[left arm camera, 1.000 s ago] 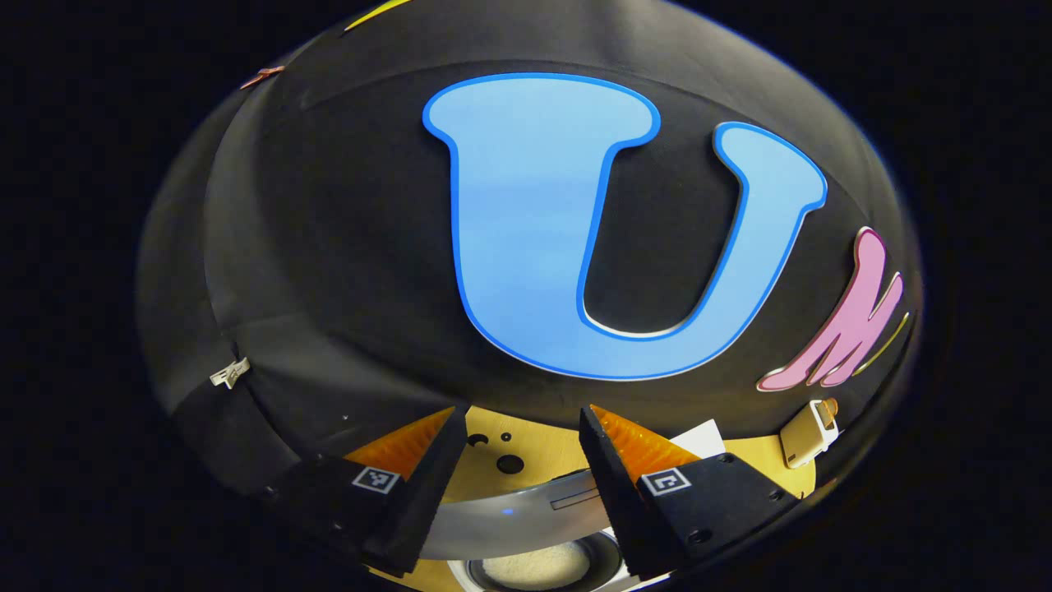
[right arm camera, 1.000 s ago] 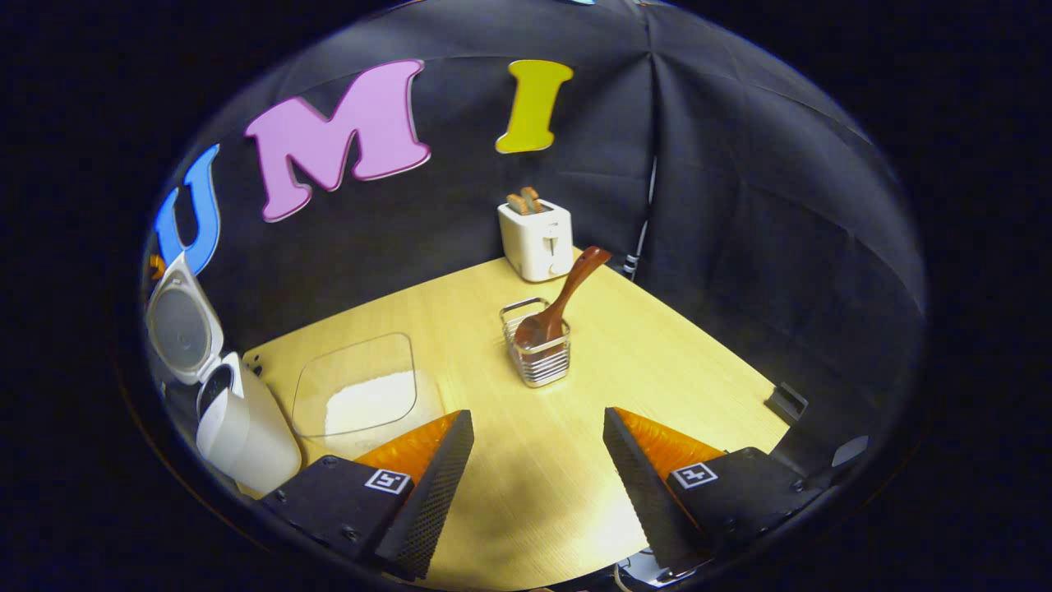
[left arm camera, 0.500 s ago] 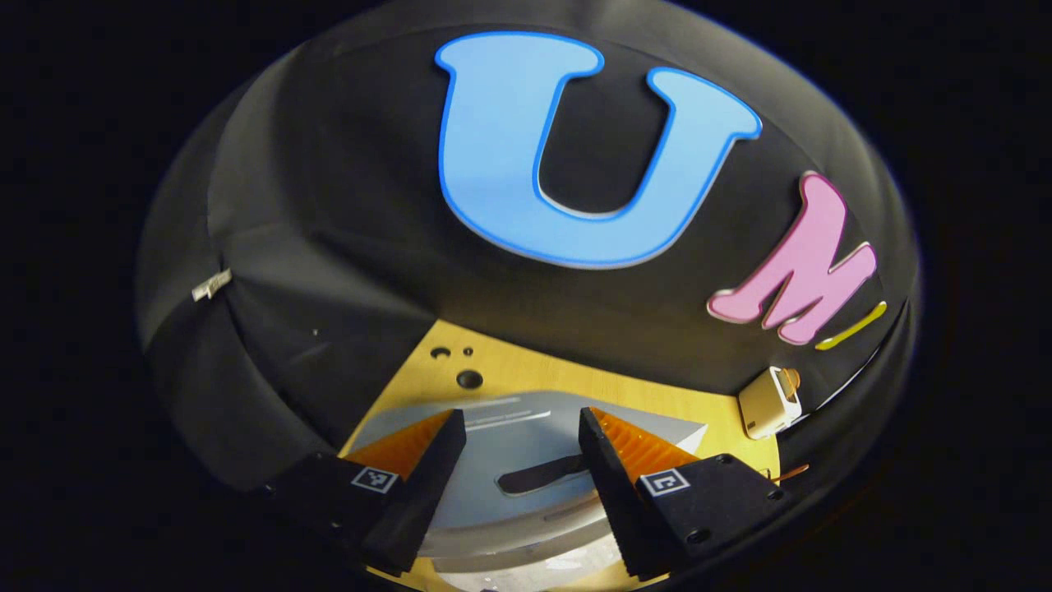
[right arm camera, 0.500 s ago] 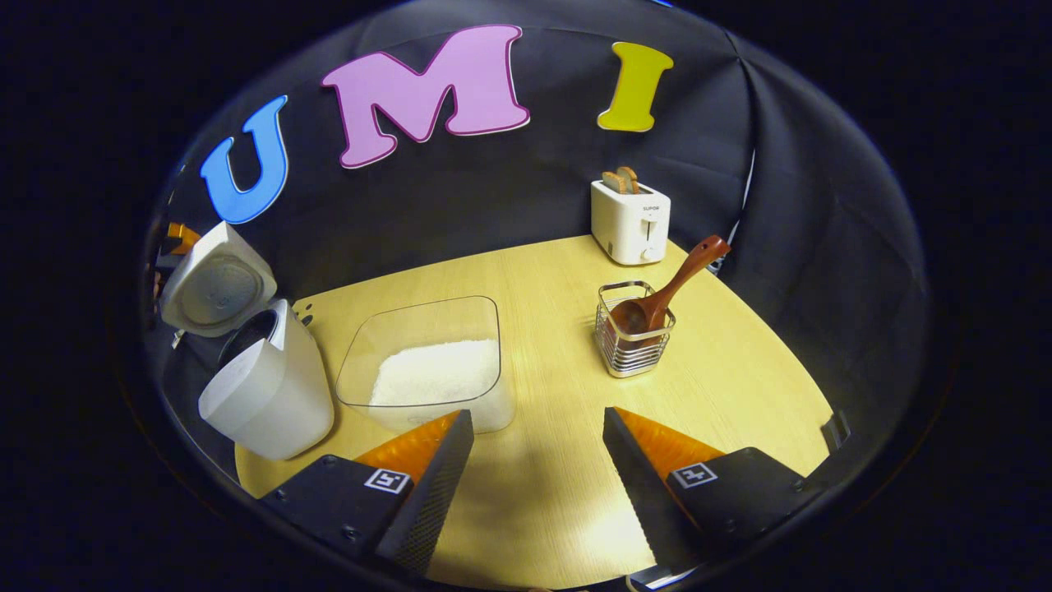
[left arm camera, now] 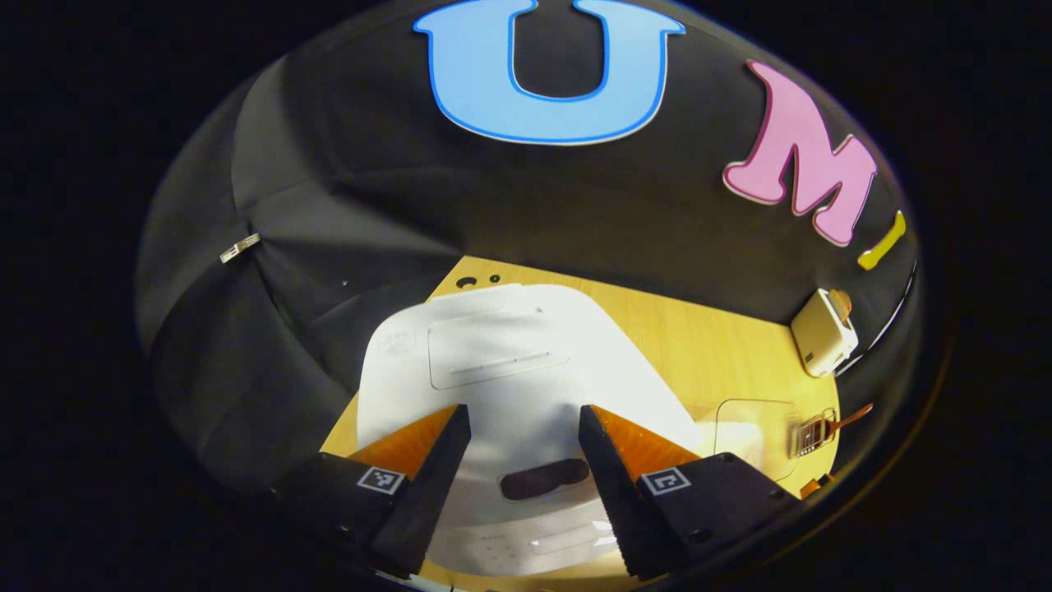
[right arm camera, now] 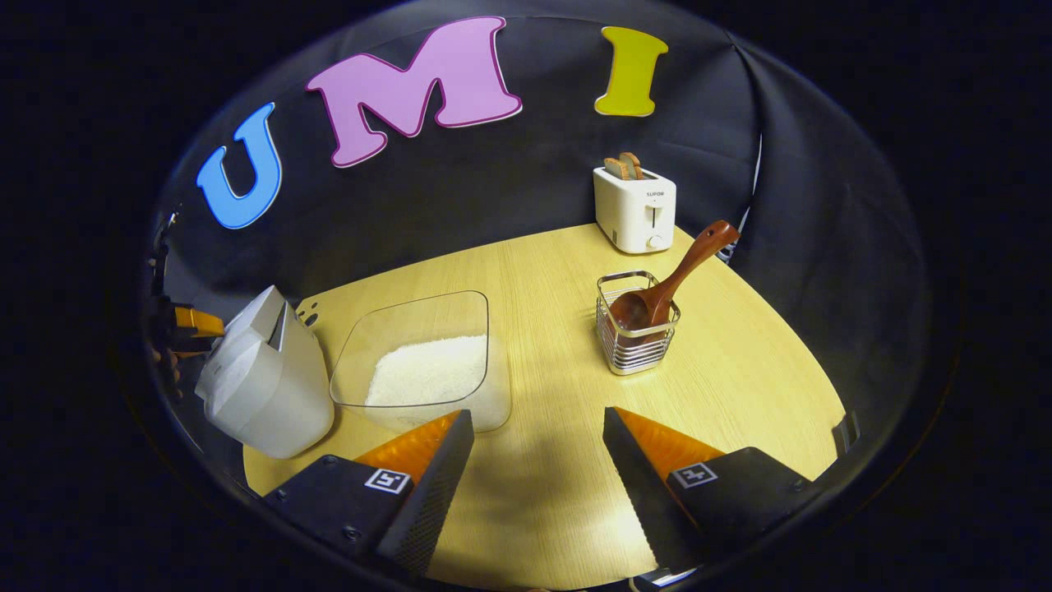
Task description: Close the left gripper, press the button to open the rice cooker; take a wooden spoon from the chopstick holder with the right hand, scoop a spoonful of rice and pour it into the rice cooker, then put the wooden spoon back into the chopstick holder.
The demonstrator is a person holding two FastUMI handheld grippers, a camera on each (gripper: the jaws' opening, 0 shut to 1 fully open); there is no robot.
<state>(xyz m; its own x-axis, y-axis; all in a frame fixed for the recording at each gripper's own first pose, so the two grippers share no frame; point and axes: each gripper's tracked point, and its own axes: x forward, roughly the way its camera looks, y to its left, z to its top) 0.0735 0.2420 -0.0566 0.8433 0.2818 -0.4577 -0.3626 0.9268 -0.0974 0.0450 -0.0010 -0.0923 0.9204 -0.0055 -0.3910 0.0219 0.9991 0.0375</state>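
Observation:
The white rice cooker [left arm camera: 509, 362] lies right under my left gripper [left arm camera: 519, 427], its lid down, a dark oval button [left arm camera: 544, 478] showing between the open fingers. In the right gripper view the rice cooker [right arm camera: 263, 386] stands at the table's left with its lid lowered, and the left gripper [right arm camera: 191, 322] hangs just behind it. The wooden spoon [right arm camera: 678, 267] leans in the wire chopstick holder [right arm camera: 637, 341], bowl down. A clear container of rice [right arm camera: 419, 370] sits between cooker and holder. My right gripper [right arm camera: 538, 432] hovers open over the table's near side, holding nothing.
A white toaster [right arm camera: 634, 205] with bread slices stands at the back of the wooden table [right arm camera: 740, 362], also seen at the right in the left gripper view as the toaster [left arm camera: 824, 333]. Black cloth walls close the table in behind and on both sides.
The cooker lid, upright a second ago, has swung down onto the body. My left gripper has followed it over the lid. The right gripper's view shifted slightly; the spoon stays in the holder.

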